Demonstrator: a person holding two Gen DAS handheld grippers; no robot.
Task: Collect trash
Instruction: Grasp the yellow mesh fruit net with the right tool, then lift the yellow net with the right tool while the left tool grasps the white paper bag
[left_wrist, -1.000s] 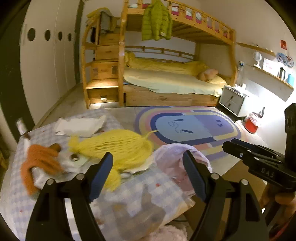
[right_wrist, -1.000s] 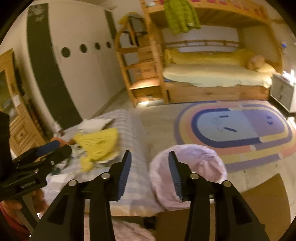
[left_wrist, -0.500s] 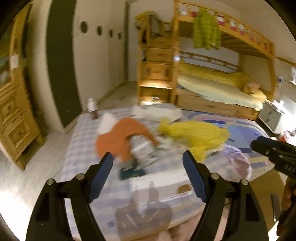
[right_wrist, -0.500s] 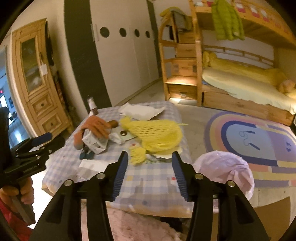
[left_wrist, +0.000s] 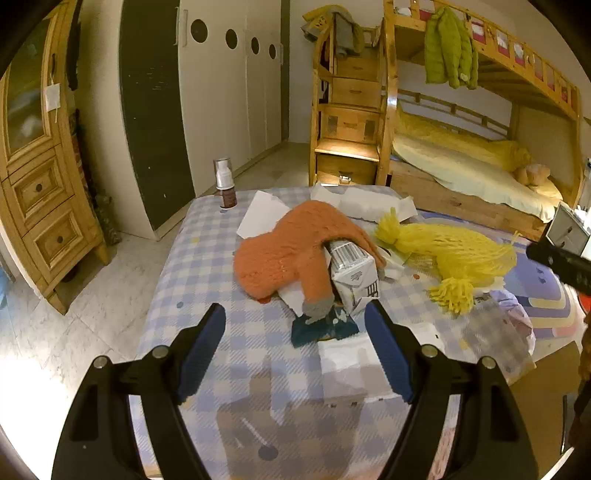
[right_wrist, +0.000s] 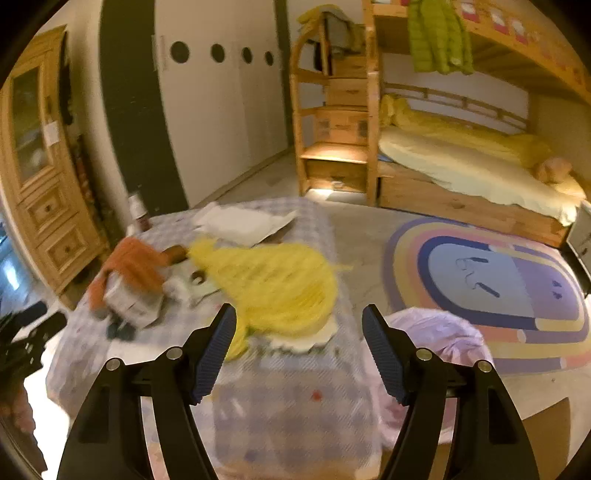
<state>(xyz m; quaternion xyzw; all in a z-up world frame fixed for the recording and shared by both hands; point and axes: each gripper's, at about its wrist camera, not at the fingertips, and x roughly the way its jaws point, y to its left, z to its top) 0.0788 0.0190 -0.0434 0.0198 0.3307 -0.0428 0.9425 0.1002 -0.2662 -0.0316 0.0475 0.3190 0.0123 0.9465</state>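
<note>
Left gripper: your left gripper (left_wrist: 295, 345) has its blue-padded jaws spread wide with nothing between the pads; it hangs over the near part of the table.
Right gripper: your right gripper (right_wrist: 298, 349) also stands wide and empty, its jaws having just been opening; its view is blurred.
Just beyond your left fingers: a dark teal flat wrapper (left_wrist: 323, 326) lies on the cloth, with a white folded paper sheet (left_wrist: 347, 363) touching its near edge.
Carton: a white and silver drink carton with a barcode (left_wrist: 352, 275) lies tilted just past the wrapper, partly under an orange fuzzy knitted glove (left_wrist: 284, 254).
Yellow piece: a yellow foam fruit net with frayed ends (left_wrist: 450, 254) lies right of the carton; in your right view it sits just beyond the fingers (right_wrist: 273, 280).
Far papers: white crumpled paper sheets (left_wrist: 369, 203) lie at the far edge of the table.
Bottle: a small brown bottle with a silver cap (left_wrist: 225, 184) stands upright at the far left corner.
Table: a low table under a blue-and-white checked cloth (left_wrist: 207, 258) bears all of this.
Bin: a bin lined with a pale pink plastic bag (right_wrist: 439, 332) stands on the floor, just beside the table's right edge.
</note>
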